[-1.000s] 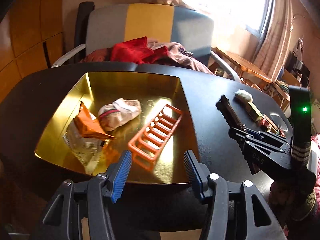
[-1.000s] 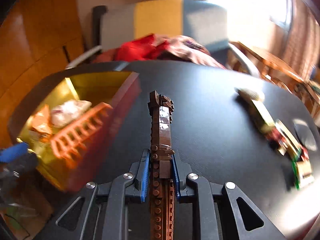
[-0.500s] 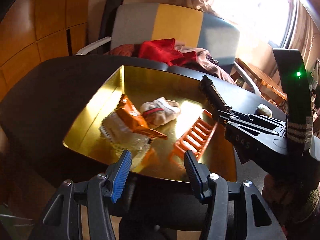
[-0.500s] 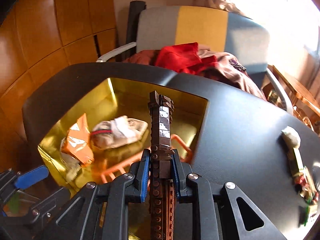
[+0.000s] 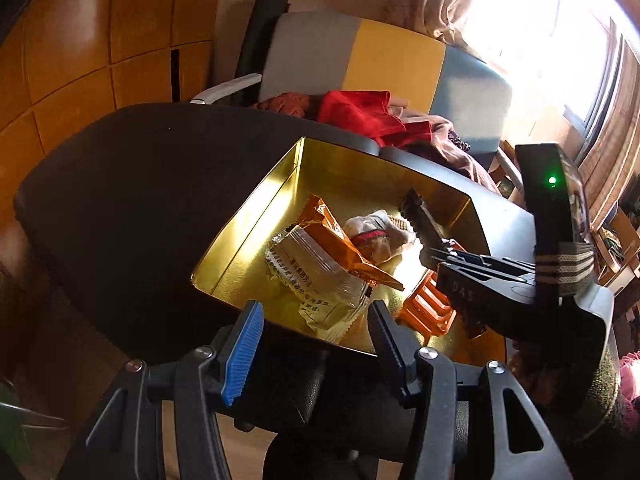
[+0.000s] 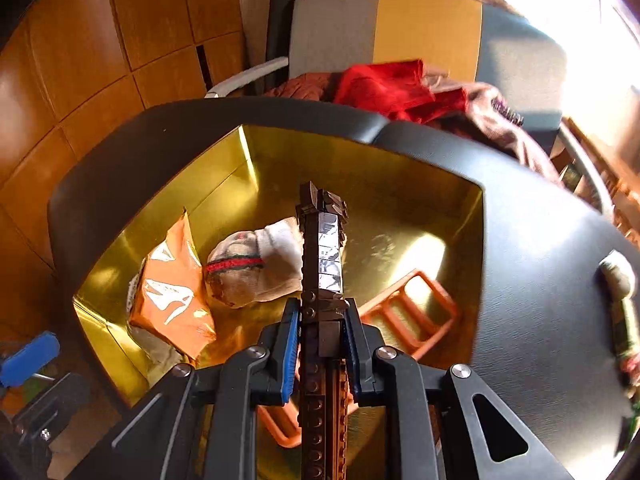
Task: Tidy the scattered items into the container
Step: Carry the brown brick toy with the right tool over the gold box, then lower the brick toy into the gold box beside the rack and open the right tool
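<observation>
The right tongs (image 6: 320,344) are gripping a long brown brick-built piece (image 6: 322,248), its long axis pointing straight ahead along the fingers and hanging over the gold tray (image 6: 400,168), above the orange rack (image 6: 412,316) beside the rolled sock (image 6: 256,268). The left tongs (image 5: 316,344) are hanging open and empty at the tray's near rim, so the drop is falling to the right hand.

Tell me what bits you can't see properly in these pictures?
- Orange rack: right wrist view, its near part hides behind the right gripper and the brown brick stick.
- Things on the black table at the right edge: blurred, cut off.
- Print on the clear wrapper: left wrist view, too small.
</observation>
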`<state>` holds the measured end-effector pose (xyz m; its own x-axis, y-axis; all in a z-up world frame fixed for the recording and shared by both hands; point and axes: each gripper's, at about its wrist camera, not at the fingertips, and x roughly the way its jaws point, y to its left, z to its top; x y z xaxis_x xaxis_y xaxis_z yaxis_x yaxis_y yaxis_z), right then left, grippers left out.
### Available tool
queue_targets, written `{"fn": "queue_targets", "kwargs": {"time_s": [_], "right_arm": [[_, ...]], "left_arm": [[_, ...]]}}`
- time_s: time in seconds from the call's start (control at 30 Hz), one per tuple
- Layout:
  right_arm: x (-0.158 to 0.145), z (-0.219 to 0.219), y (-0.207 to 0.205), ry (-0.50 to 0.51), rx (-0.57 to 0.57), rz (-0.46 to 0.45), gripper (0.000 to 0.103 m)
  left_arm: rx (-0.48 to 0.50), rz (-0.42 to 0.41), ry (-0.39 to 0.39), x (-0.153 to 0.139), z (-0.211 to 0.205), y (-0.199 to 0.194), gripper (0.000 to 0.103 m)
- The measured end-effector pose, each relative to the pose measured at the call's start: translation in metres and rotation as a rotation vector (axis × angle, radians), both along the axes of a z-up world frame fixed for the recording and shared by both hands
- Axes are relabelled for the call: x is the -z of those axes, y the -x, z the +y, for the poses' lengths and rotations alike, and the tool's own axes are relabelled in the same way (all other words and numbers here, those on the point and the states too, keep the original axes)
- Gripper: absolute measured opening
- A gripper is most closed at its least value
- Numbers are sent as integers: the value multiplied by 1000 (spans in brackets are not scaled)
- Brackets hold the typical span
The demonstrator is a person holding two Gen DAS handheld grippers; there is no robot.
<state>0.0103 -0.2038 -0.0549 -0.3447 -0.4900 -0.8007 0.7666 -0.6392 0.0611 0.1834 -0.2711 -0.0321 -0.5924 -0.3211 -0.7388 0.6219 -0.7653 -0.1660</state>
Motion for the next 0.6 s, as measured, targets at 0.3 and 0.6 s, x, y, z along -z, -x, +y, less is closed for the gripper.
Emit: {"fn": "queue_targets", "kwargs": {"time_s": [0.3, 0.6], "right_arm": [[6, -4, 11, 23, 25, -72, 22], [-12, 21, 13, 98, 60, -43, 24]], "left_arm": [[-9, 1, 16, -6, -3, 2, 55], [52, 5, 59, -22, 8, 21, 56]]}}
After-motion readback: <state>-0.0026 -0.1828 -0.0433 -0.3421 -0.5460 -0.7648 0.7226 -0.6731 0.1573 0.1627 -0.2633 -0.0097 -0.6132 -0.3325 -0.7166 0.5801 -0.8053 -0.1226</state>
